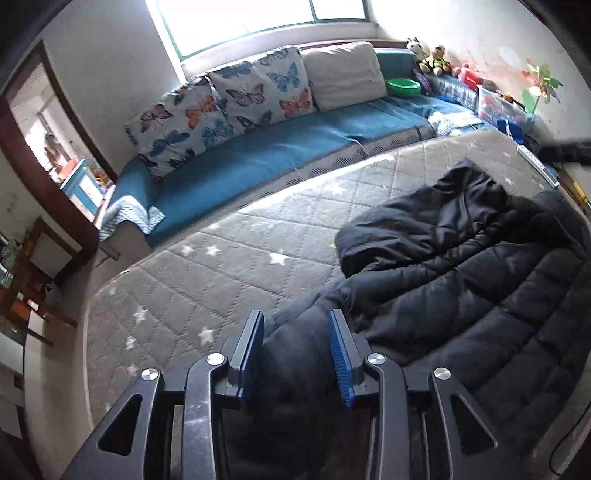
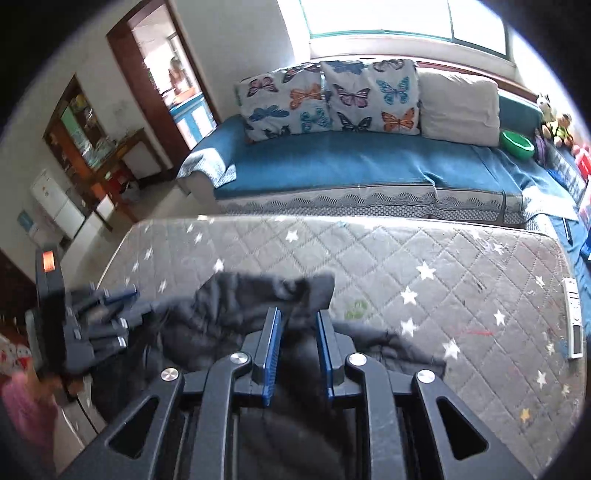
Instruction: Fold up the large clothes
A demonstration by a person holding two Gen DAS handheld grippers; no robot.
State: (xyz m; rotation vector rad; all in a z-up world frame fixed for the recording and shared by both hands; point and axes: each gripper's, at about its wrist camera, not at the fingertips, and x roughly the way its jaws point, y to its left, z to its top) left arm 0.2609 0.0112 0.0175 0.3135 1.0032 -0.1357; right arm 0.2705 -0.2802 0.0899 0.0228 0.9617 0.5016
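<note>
Daylight from a wide window (image 2: 406,22) fills a living room with a long blue sofa (image 1: 258,155) along the far wall. Directly in front of the sofa lies a grey quilted mattress (image 1: 207,266) printed with white stars; it serves as the work surface.

A black padded jacket (image 1: 480,277) rests on the mattress. In the left wrist view it occupies the right half of the surface, bunched and partly doubled over, with one section extending toward the camera. In the right wrist view a rumpled portion of the same jacket (image 2: 258,306) lies at the near edge of the mattress.

Two butterfly-print cushions (image 2: 332,99) and one plain beige cushion (image 2: 458,107) lean against the sofa back. A green bowl (image 2: 517,144) and several soft toys (image 2: 557,125) sit at the sofa's right end. A white remote control (image 2: 574,317) lies near the mattress's right edge.

Left gripper (image 1: 297,343): jaws partly open, blue pads clearly separated, jacket fabric between them; the pads do not appear to press on it.

Right gripper (image 2: 297,336): jaws narrowly parted, dark jacket fabric in the gap; whether the pads clamp it cannot be determined.
</note>
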